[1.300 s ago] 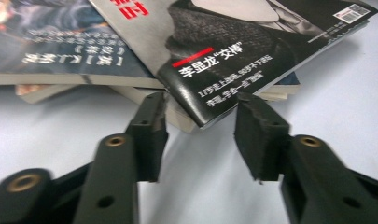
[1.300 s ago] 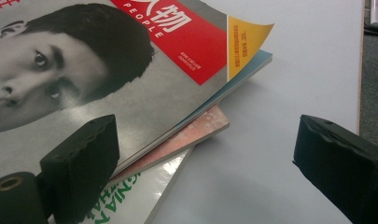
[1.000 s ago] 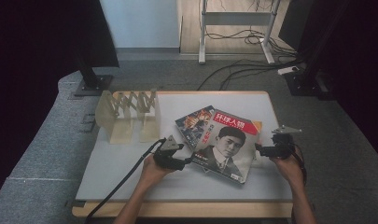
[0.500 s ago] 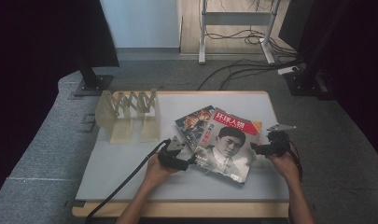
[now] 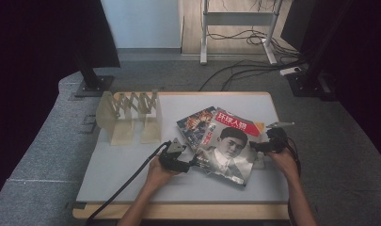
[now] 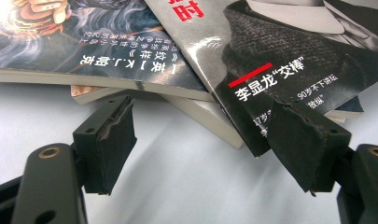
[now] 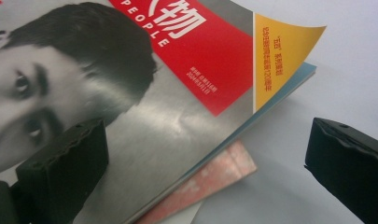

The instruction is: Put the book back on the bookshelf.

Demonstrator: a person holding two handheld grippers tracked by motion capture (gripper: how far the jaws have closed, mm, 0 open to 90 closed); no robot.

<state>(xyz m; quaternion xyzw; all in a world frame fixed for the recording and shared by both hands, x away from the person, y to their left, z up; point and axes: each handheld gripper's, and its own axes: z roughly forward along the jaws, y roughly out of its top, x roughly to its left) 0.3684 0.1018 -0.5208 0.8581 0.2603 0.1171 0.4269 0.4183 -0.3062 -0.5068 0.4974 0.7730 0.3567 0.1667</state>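
1. Grey table (image 5: 131,165) under a dark studio held a loose pile of magazines (image 5: 228,146) right of centre.
2. Left gripper (image 5: 194,163), jaws apart, nosed at the pile's near edge, one pad touching the top cover (image 6: 289,60).
3. Right gripper (image 5: 252,147), jaws just opened wide, straddled the far edge, gripping nothing.
4. Rack (image 5: 129,117) stood unfilled; sorting appeared barely begun.

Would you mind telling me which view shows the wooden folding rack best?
The high view: the wooden folding rack stands whole at the table's back left, beside the magazines. The left and right gripper views look closely along their jaws at the magazines' covers and edges instead.
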